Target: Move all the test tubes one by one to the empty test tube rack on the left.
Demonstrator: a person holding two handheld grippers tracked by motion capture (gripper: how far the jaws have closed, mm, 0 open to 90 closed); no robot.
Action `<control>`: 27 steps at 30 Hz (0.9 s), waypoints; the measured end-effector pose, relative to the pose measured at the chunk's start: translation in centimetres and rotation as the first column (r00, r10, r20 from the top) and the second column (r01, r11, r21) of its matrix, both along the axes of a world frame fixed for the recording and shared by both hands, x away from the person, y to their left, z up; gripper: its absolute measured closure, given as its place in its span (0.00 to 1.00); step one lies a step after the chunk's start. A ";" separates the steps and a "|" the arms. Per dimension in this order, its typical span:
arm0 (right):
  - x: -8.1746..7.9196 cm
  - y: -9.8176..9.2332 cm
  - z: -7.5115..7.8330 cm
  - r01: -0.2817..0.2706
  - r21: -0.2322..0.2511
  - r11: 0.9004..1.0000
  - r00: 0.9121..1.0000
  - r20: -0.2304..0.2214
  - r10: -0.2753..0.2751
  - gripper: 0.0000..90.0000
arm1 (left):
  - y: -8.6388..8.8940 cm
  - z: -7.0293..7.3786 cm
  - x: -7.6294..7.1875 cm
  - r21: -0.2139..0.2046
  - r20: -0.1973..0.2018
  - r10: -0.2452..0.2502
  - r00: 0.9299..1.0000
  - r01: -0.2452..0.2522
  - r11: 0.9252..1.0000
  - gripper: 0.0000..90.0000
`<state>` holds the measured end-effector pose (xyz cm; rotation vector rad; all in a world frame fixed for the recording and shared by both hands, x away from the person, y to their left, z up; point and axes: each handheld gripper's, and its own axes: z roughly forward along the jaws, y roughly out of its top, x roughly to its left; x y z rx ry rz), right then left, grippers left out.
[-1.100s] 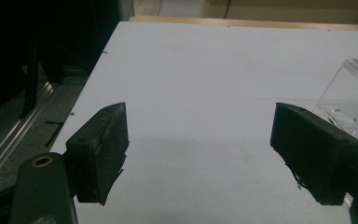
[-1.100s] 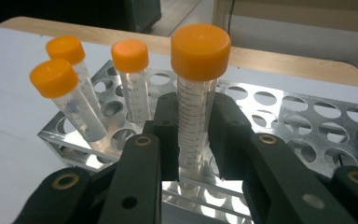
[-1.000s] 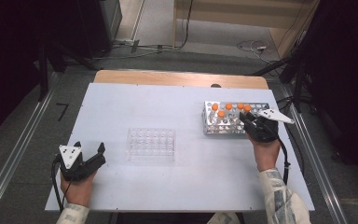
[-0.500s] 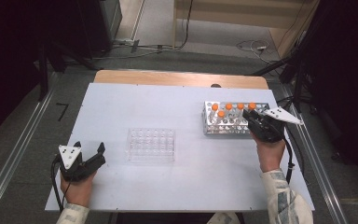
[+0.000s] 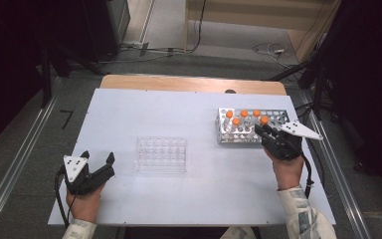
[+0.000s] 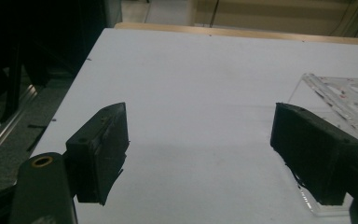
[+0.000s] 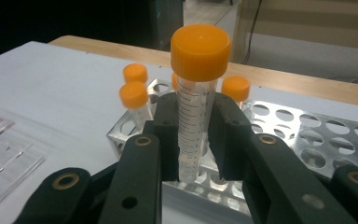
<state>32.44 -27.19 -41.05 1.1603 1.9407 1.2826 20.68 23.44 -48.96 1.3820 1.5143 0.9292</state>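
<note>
The right gripper clamps a clear graduated plastic tube with an orange screw cap, upright just above the perforated metal rack; its tip seems clear of the holes. The left gripper rests wide apart and empty beside a clear plastic well plate.

Five orange-capped tubes, one metal rack, one clear well plate.

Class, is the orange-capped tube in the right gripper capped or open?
Capped: the tube, held upright in the right gripper, has its orange cap on.
</note>
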 end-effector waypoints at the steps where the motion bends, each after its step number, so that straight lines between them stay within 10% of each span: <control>1: -0.1 0.1 -0.1 -0.006 -0.001 1.000 1.000 -0.003 0.006 0.80 | -0.1 0.1 0.0 0.001 -0.002 -0.007 1.000 0.007 1.000 0.22; 27: -2.6 3.1 -2.2 -0.129 -0.051 0.990 0.990 -0.061 0.126 0.80 | -4.7 1.9 -0.4 -0.018 0.036 -0.175 0.984 0.176 0.984 0.22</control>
